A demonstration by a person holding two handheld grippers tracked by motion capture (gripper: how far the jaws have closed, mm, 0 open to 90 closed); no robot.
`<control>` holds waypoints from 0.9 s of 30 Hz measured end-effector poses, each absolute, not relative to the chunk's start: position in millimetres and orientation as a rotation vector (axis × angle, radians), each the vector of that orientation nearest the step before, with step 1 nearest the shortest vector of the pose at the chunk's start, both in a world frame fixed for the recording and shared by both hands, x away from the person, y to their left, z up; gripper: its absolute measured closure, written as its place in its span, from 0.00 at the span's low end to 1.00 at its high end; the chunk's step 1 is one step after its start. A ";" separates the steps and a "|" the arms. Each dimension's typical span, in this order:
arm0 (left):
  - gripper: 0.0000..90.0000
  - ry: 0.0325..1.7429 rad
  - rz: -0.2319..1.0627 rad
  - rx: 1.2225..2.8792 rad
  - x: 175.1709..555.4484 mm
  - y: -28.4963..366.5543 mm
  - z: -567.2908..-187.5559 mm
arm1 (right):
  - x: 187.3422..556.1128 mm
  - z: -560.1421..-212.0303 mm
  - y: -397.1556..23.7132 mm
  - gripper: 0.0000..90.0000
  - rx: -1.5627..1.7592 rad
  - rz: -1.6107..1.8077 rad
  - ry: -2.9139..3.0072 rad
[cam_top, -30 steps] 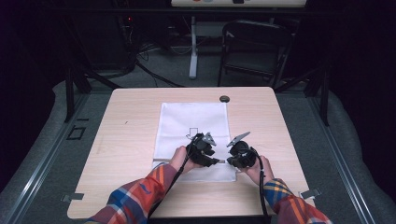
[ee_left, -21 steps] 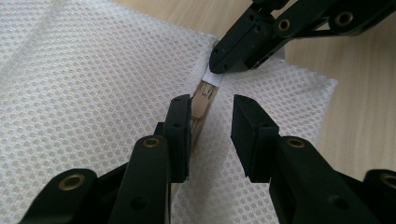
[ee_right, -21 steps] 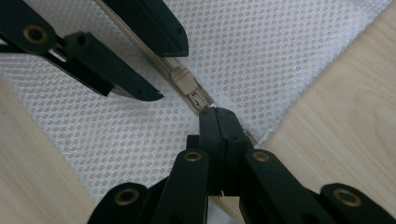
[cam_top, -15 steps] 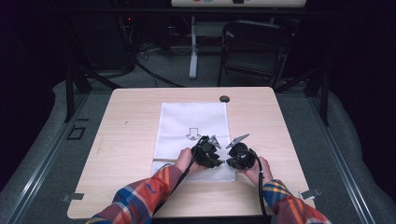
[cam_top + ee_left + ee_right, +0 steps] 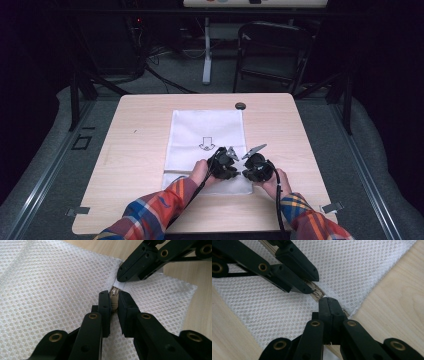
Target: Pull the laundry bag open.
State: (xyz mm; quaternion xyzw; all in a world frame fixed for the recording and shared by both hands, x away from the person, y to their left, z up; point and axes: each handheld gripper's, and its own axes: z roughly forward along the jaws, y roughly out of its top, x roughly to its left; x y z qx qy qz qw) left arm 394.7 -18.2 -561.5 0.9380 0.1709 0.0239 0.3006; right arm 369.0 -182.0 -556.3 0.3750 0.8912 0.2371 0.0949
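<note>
Gripping the zipper on the mesh bag (image 5: 207, 132)

Left gripper (image 5: 114, 300) has just been closing — jaws now pinch the zipper pull (image 5: 114, 297); right gripper (image 5: 329, 305) clamps the bag's near-right edge. Next, probably a steady pull along the zip.

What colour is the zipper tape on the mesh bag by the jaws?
Beige, on the white mesh laundry bag; the zipper tape shows best in the left gripper view.

Table (image 5: 140, 150) bare around bag (image 5: 200, 130) (small knob (image 5: 240, 105) behind).
</note>
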 end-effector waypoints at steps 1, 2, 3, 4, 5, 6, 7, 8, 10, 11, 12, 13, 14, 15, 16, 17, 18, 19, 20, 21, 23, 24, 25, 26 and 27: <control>0.90 0.469 0.064 2.475 393.6 -18.9 -562.1 | 369.0 -556.5 -182.6 1.00 1.123 0.710 2.637; 0.90 0.467 0.065 2.477 393.7 -18.7 -561.9 | 368.6 -558.3 -182.5 1.00 1.161 0.755 2.615; 0.90 0.464 0.064 2.476 393.9 -18.2 -561.7 | 369.2 -557.3 -184.0 1.00 1.156 0.731 2.626; 0.90 0.467 0.059 2.479 394.1 -17.5 -561.4 | 369.2 -557.9 -184.4 1.00 1.169 0.746 2.620; 0.90 0.461 0.060 2.480 395.2 -16.7 -561.5 | 369.5 -557.9 -184.7 1.00 1.175 0.752 2.625; 0.90 0.468 0.055 2.475 395.7 -16.1 -561.6 | 368.8 -557.9 -184.1 1.00 1.184 0.753 2.619; 0.90 0.471 0.048 2.472 396.0 -15.7 -561.9 | 368.5 -557.8 -183.9 1.00 1.184 0.740 2.612; 0.90 0.464 0.055 2.479 396.0 -15.7 -561.7 | 368.8 -557.9 -184.0 1.00 1.189 0.746 2.613; 0.90 0.463 0.062 2.486 395.4 -15.7 -561.2 | 368.8 -557.5 -185.5 1.00 1.215 0.741 2.615; 0.90 0.463 0.056 2.488 396.1 -14.1 -560.7 | 368.4 -558.0 -185.2 1.00 1.223 0.756 2.611; 0.90 0.470 0.054 2.493 397.0 -12.3 -560.2 | 368.0 -557.9 -185.0 1.00 1.230 0.751 2.610; 0.90 0.476 0.048 2.492 398.1 -9.6 -560.2 | 368.3 -558.2 -185.6 1.00 1.222 0.754 2.611; 0.90 0.482 0.038 2.491 399.1 -7.3 -560.0 | 368.5 -558.4 -186.1 1.00 1.217 0.754 2.611; 0.90 0.492 0.033 2.478 400.0 -4.8 -560.4 | 368.5 -558.0 -186.0 1.00 1.221 0.747 2.616; 0.90 0.495 0.016 2.477 400.7 -3.1 -560.6 | 368.4 -557.7 -185.6 1.00 1.227 0.748 2.618; 0.90 0.491 0.012 2.474 400.4 -2.5 -561.0 | 368.2 -557.9 -185.1 1.00 1.227 0.748 2.613; 0.90 0.483 0.020 2.478 399.7 -2.9 -561.4 | 368.7 -557.2 -185.6 1.00 1.213 0.735 2.627; 0.90 0.472 0.025 2.486 399.2 -3.2 -561.9 | 369.0 -557.5 -185.7 1.00 1.201 0.736 2.628; 0.90 0.477 0.025 2.480 398.7 -3.3 -562.5 | 369.2 -556.9 -185.4 1.00 1.182 0.724 2.636; 0.90 0.479 0.024 2.474 398.7 -3.0 -562.9 | 369.1 -556.6 -184.6 1.00 1.153 0.717 2.642; 0.90 0.476 0.017 2.478 399.5 -2.3 -562.8 | 369.0 -555.7 -183.2 1.00 1.118 0.727 2.644; 0.90 0.475 0.019 2.478 399.3 -2.2 -562.9 | 369.1 -554.2 -182.3 1.00 1.109 0.724 2.642; 0.90 0.474 0.020 2.479 399.2 -2.3 -562.9 | 369.3 -554.4 -181.1 1.00 1.109 0.744 2.624; 0.90 0.473 0.021 2.478 399.2 -2.2 -563.0 | 369.8 -554.2 -179.7 1.00 1.105 0.749 2.607; 0.90 0.473 0.019 2.476 399.1 -2.0 -563.1 | 371.1 -553.7 -177.5 1.00 1.089 0.746 2.597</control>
